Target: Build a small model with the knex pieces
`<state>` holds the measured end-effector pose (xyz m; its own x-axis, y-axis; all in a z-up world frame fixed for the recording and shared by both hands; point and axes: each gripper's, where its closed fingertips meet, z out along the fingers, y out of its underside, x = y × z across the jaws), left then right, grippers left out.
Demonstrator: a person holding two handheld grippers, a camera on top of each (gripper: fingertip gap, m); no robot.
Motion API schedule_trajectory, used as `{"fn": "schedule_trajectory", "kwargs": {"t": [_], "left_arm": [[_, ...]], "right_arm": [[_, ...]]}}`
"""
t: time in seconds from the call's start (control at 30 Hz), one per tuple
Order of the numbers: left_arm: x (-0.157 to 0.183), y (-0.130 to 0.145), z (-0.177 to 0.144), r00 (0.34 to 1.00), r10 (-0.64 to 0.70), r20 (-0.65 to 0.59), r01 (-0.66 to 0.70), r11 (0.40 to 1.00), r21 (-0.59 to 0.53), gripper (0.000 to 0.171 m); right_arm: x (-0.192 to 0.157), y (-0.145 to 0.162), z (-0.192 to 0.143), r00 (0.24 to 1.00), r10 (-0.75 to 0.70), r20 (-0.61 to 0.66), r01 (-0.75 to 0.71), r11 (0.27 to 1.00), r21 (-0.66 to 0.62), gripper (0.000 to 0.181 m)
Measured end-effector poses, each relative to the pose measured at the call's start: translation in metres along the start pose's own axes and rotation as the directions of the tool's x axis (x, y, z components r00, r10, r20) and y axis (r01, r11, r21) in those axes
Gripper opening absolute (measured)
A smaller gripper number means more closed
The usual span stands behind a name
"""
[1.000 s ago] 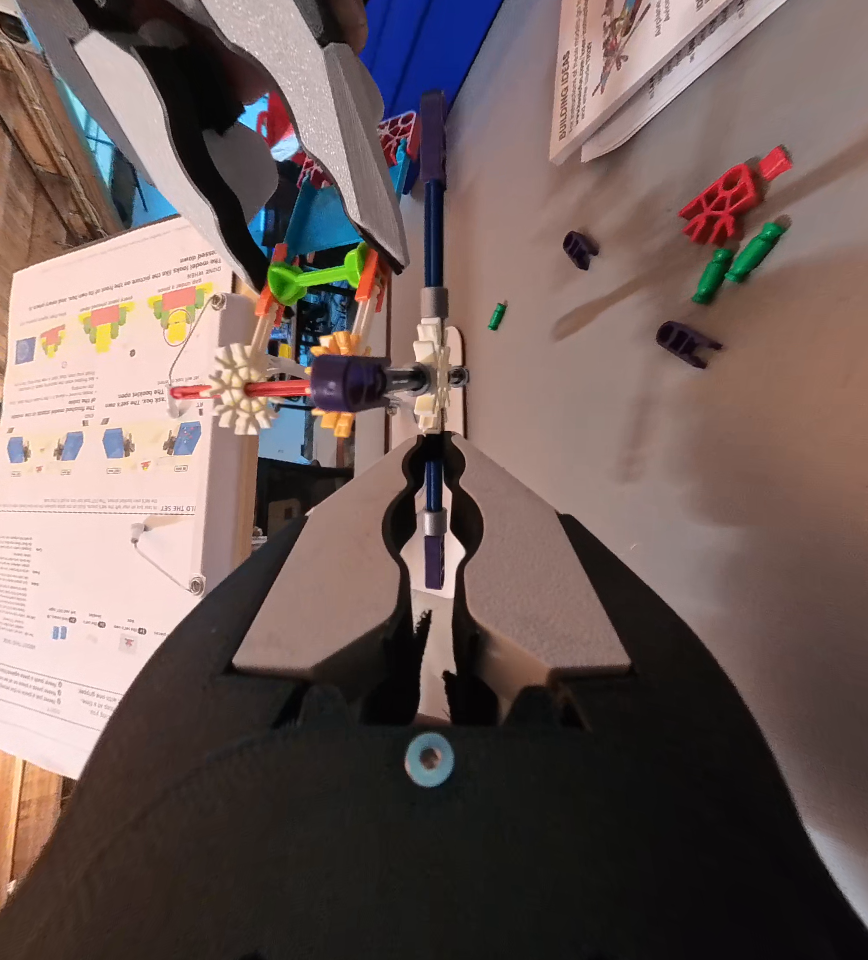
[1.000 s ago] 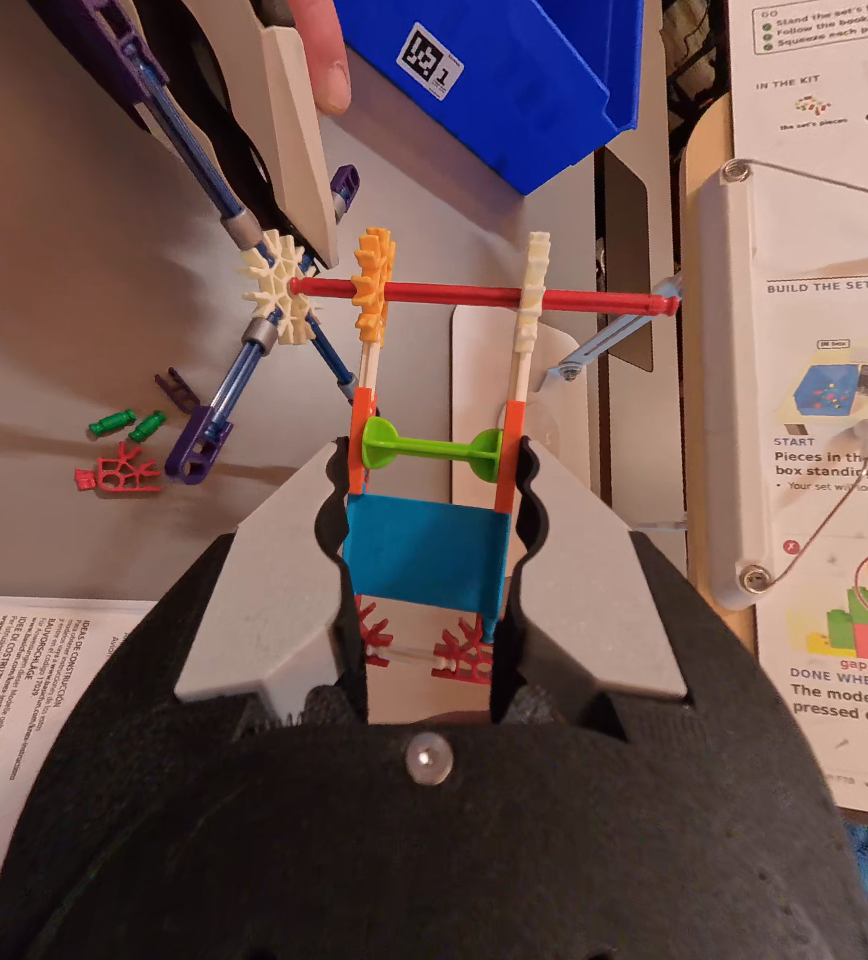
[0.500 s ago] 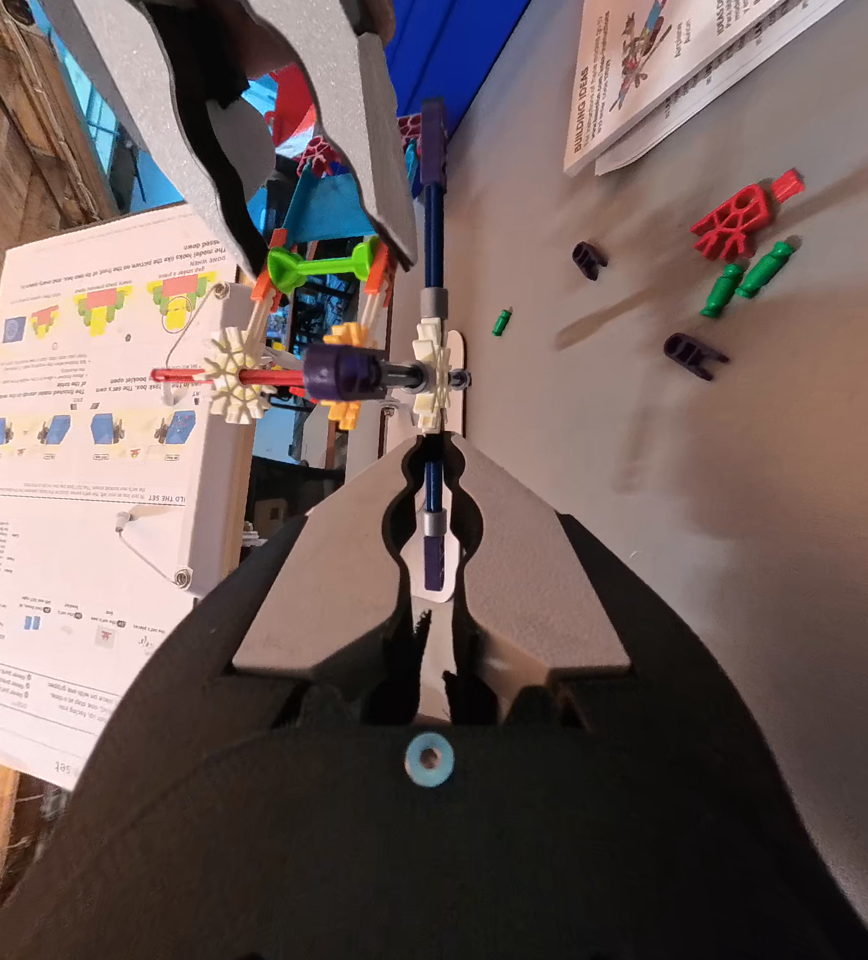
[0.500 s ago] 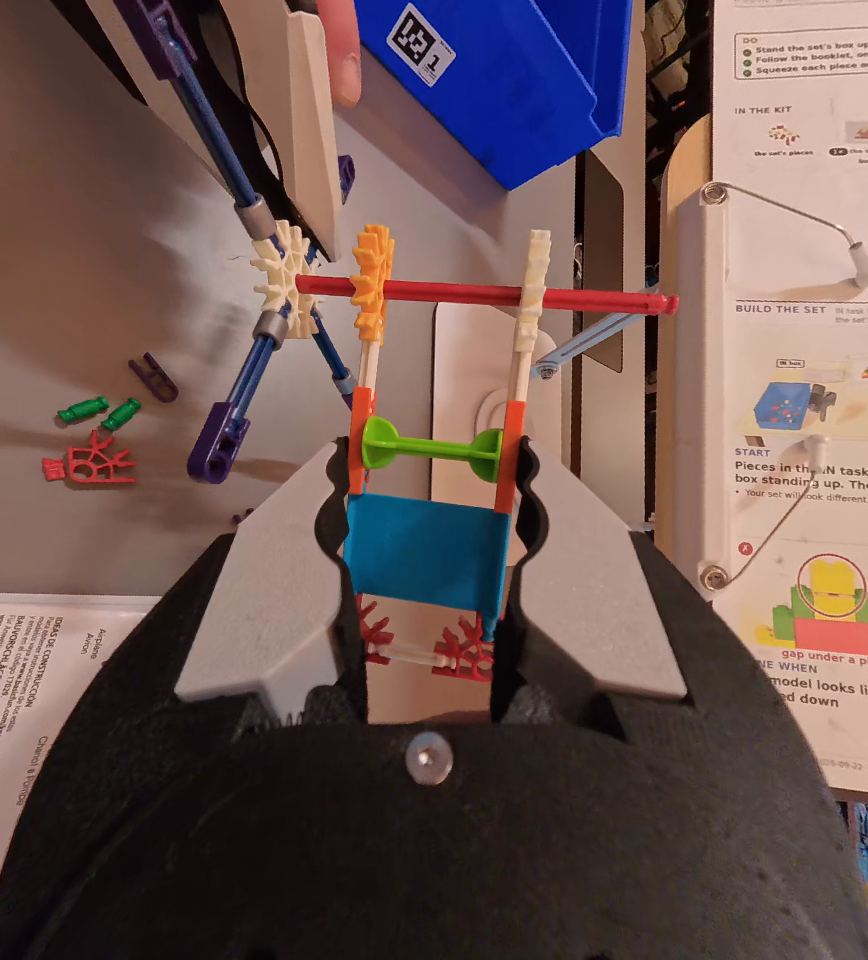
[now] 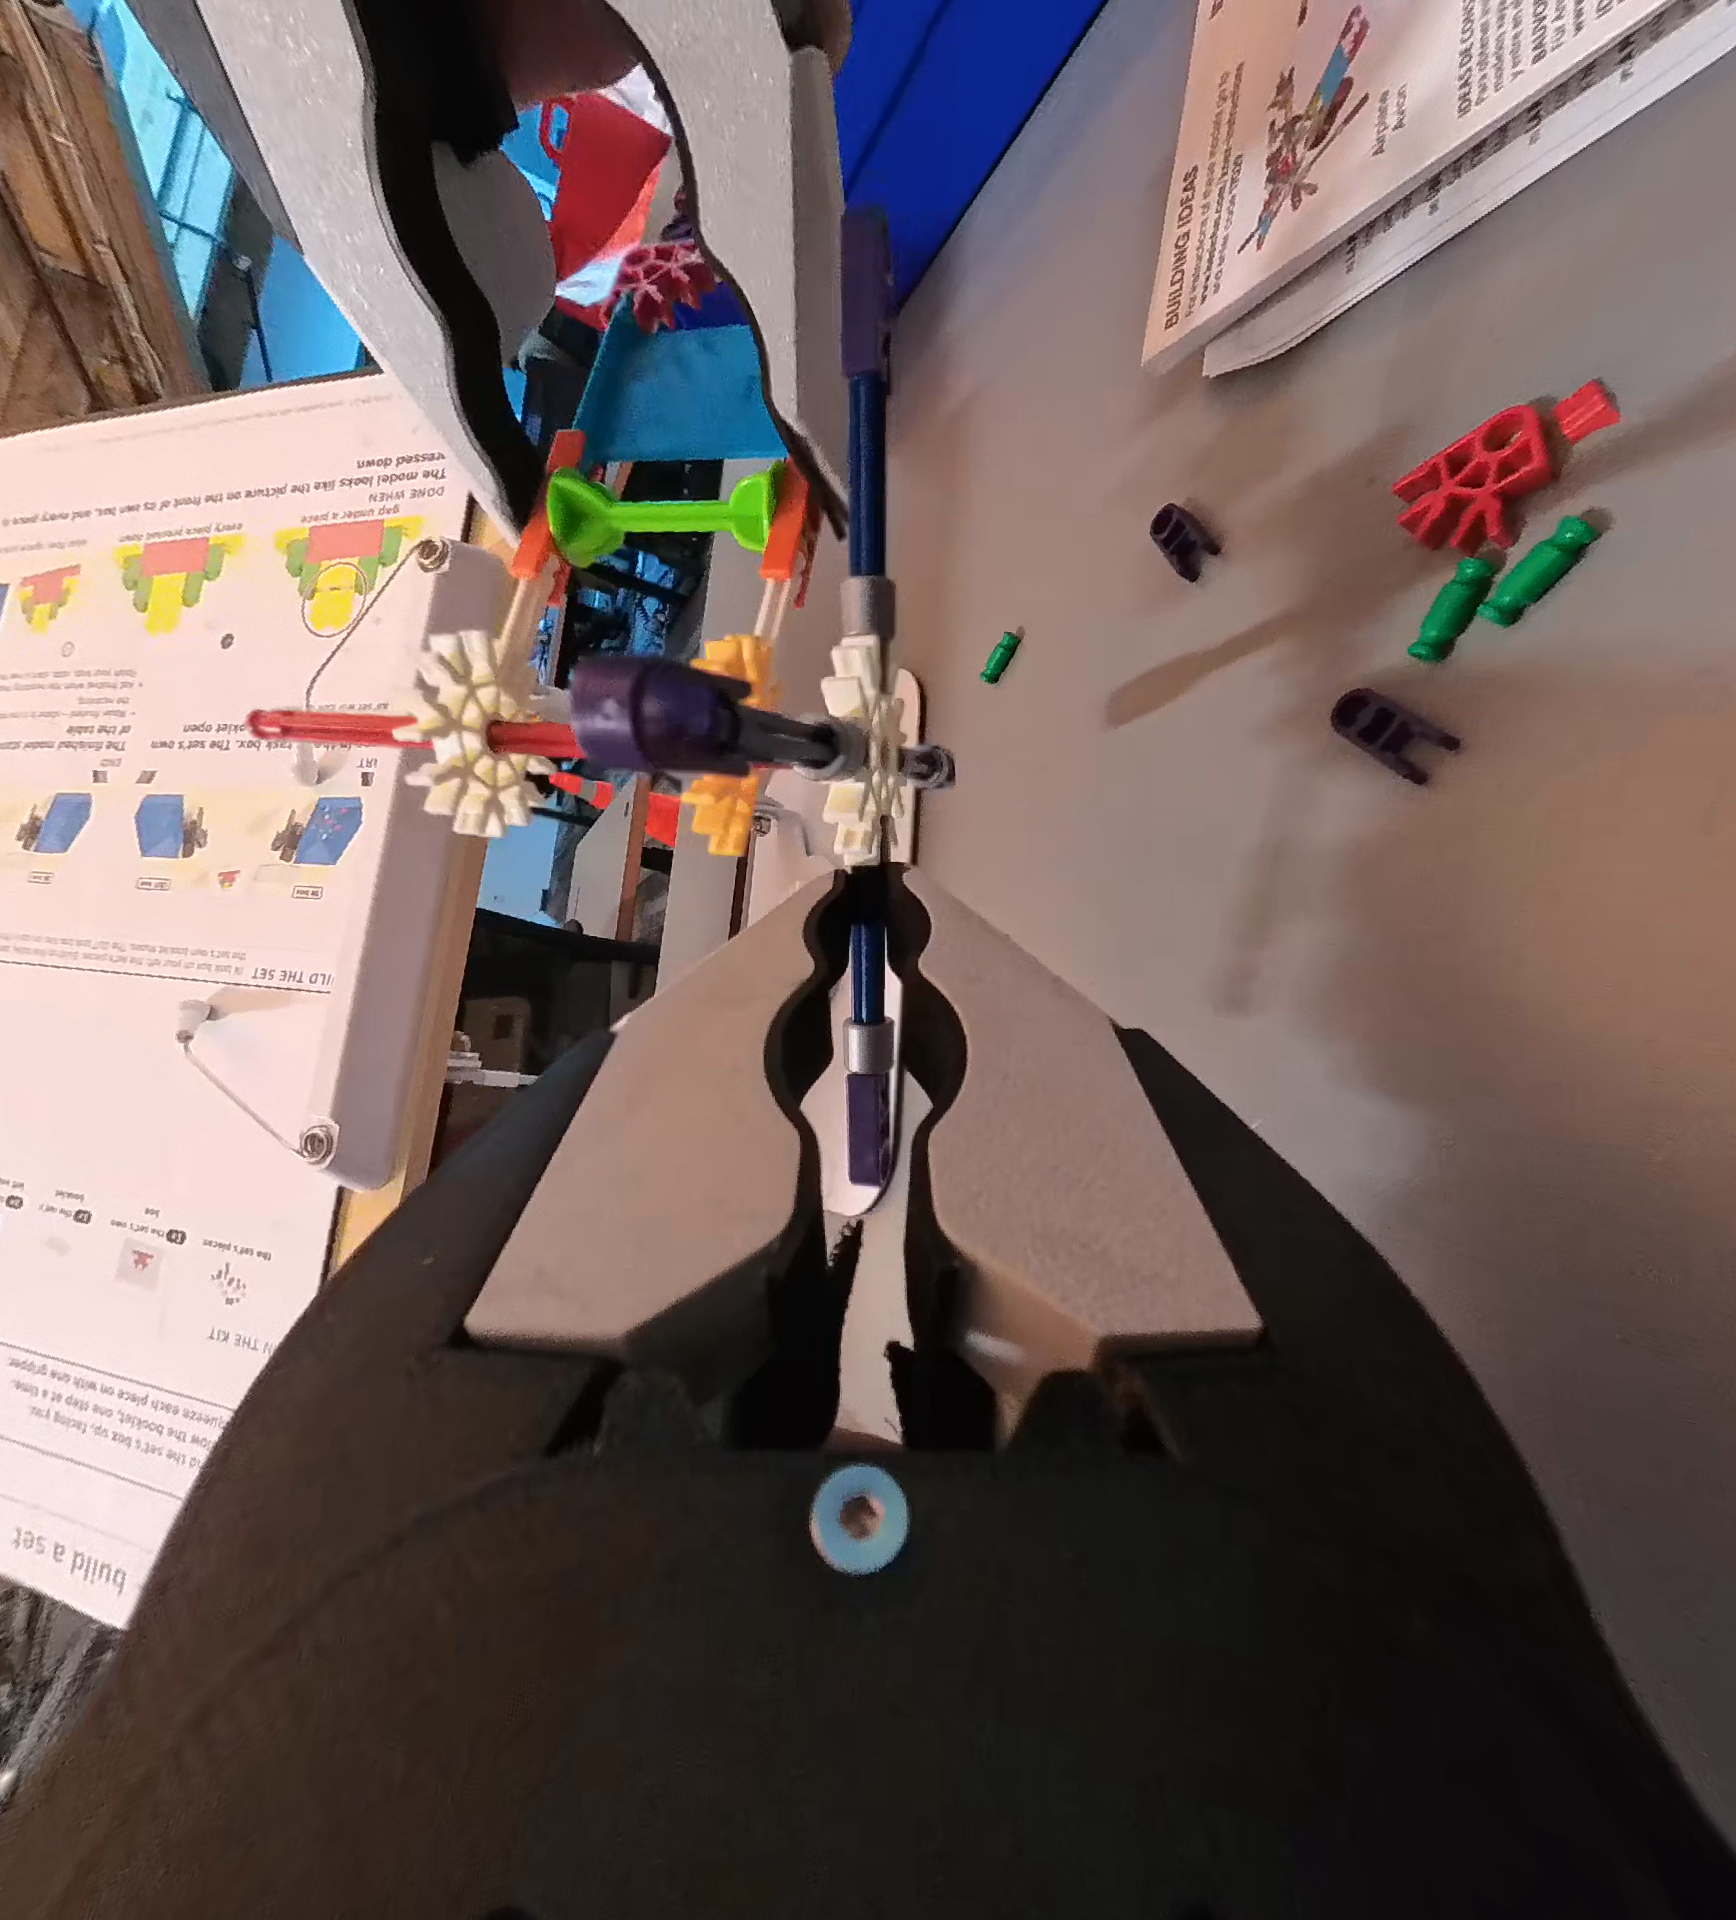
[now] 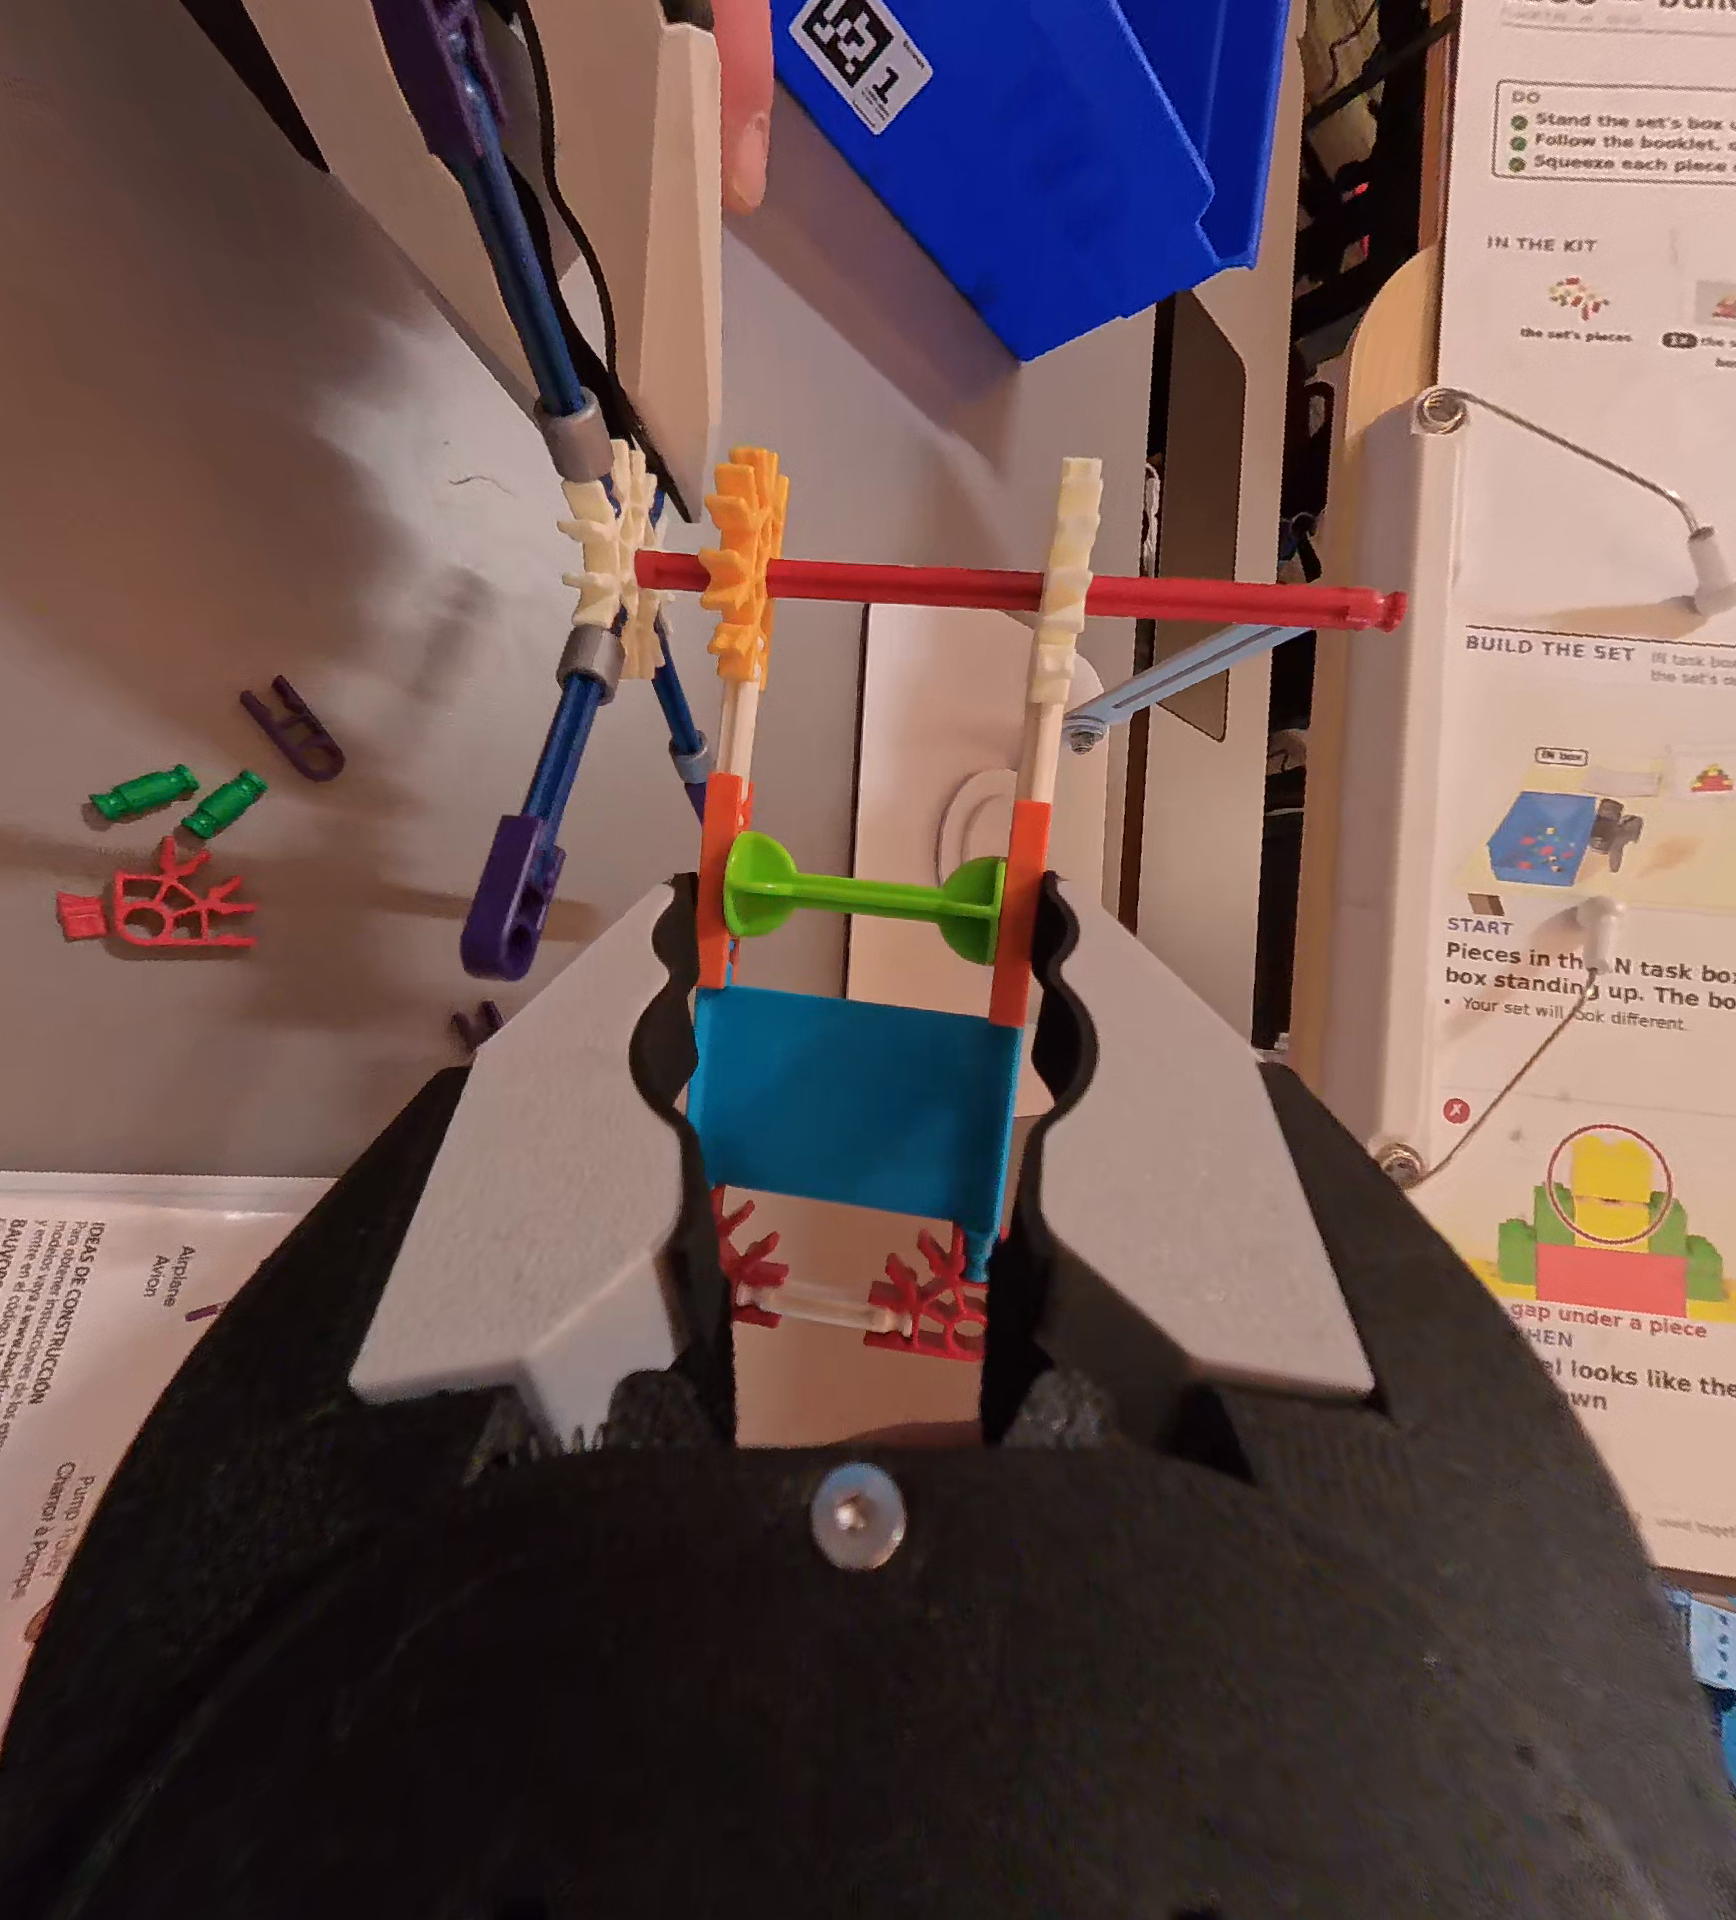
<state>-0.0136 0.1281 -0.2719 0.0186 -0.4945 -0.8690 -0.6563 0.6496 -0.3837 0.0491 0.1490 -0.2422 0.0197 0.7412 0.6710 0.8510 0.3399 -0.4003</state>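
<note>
two grippers, one rod-and-connector toy model held over the grey counter.

left gripper closed on a dark blue rod, fingers pinched at mid-length, long axis running straight ahead along the fingers into a cream snowflake hub. right gripper clamped across the model's frame, squeezing the blue panel and orange connectors from both sides, green spool just ahead of the tips. red axle lying crosswise to the right fingers, carrying orange and cream hubs, with the blue-rod hub at its left end. loose on the counter to the left: two green pieces, a red connector, a purple clip. blue bin behind, instruction sheets at the right.
</note>
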Motion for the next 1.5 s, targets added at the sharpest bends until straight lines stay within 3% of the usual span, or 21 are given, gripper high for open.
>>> {"fn": "schedule_trajectory", "kwargs": {"t": [0.5,1.03,1.27,1.5], "left_arm": [[0.010,0.014,0.012,1.000,0.015,-0.017,-0.016,0.999,-0.038,0.003],[0.015,0.037,0.027,0.987,-0.155,-0.040,0.152,0.985,-0.079,0.006],[0.012,0.047,0.033,0.938,-0.344,-0.047,0.337,0.935,-0.114,0.006],[0.016,0.048,0.035,0.922,-0.381,-0.069,0.371,0.921,-0.123,0.006]], "right_arm": [[-0.016,0.012,0.021,0.998,0.024,0.066,-0.022,0.999,-0.030,0.063],[-0.017,0.026,0.043,0.993,0.100,0.056,-0.096,0.992,-0.077,0.063],[-0.015,0.027,0.050,0.983,0.174,0.056,-0.168,0.982,-0.087,0.063],[-0.019,0.030,0.055,0.983,0.171,0.066,-0.165,0.982,-0.091,0.064]]}}
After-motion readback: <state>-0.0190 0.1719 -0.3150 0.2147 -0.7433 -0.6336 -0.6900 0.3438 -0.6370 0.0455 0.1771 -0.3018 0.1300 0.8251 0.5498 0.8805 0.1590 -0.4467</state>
